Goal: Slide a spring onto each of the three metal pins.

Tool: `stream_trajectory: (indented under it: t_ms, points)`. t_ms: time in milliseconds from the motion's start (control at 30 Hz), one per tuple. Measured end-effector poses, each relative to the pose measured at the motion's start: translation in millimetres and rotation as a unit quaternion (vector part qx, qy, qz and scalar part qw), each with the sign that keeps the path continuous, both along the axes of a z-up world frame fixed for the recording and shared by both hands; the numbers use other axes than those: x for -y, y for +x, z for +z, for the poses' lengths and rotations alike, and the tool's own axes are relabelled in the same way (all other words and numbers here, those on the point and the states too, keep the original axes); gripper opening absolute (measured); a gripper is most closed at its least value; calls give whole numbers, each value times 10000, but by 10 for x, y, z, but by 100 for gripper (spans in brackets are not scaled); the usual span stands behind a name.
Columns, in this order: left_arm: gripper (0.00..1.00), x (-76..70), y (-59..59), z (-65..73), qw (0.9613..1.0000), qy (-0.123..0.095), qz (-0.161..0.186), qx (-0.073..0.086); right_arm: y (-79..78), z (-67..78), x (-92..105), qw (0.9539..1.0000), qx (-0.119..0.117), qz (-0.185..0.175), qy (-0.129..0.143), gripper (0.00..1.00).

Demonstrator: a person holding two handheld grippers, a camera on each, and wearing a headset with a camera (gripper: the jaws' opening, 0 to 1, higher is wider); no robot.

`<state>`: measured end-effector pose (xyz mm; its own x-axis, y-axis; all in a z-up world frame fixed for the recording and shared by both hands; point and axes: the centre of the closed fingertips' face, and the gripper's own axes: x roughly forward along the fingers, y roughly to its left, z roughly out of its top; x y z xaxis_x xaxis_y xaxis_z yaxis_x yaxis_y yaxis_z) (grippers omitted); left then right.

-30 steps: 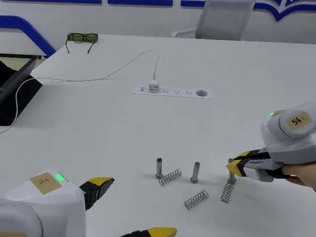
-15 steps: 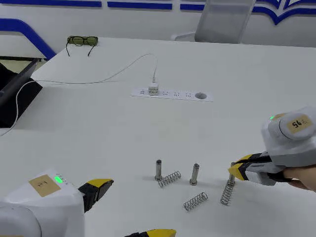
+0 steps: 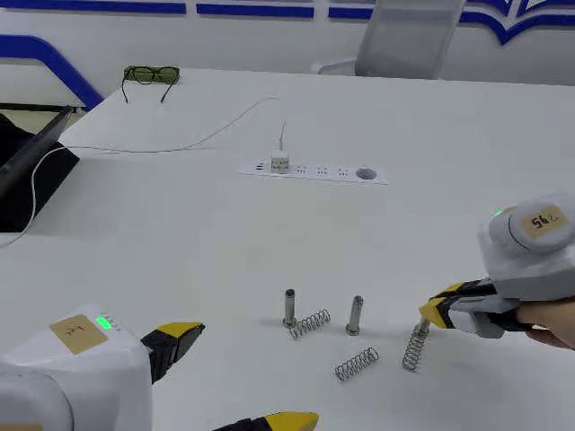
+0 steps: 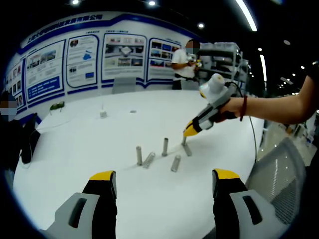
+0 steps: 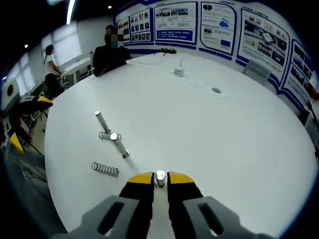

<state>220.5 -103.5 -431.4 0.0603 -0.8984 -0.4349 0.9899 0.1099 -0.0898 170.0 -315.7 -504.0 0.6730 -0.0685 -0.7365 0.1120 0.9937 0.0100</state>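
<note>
Springs all lie loose on the tabletop beside three upright pins, none threaded. My right hand-held gripper pinches the top of the rightmost pin; my left hand-held gripper hangs released. A sideways tug could topple that pin and scatter the spring beside it.

This is an office-style meeting or showroom space, set around a large white conference table. On the wall beyond the table run blue-and-white printed display boards. A grey high-backed office chair stands at the table's far edge. A white socket strip with a thin white cable plugged in lies near the table's middle. Past the table stand metal storage shelves, and above it are recessed ceiling lights. A person in dark clothes is at the table's edge.
</note>
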Motion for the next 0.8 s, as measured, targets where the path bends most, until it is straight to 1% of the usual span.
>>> stream_trajectory:
  t_ms: [200, 267, 400, 467, 533, 600, 800]
  points:
    - [81, 9, 29, 7, 10000, 0, -2, 42, 2, 54, -1, 9998, 173, -62, 30, 23]
    - [80, 14, 47, 8, 10000, -2, 3, 59, -8, 83, -3, 9996, 251, -87, 45, 24]
    - [80, 39, 67, 20, 9999, -35, -31, 108, -10, 185, -45, 9984, 548, -121, 110, 30]
    - [80, 56, 83, 15, 9999, -35, -53, 137, -24, 236, -68, 9977, 662, -135, 93, 33]
    - [79, 70, 96, 1, 9998, -21, -62, 165, -36, 271, -83, 9970, 752, -145, 83, 36]
    - [79, 90, 107, -15, 9998, -21, -74, 158, -55, 321, -114, 9961, 855, -182, 98, 39]
    - [74, 169, 137, -60, 9996, -26, -166, 214, -100, 443, -179, 9936, 1114, -174, 89, 47]
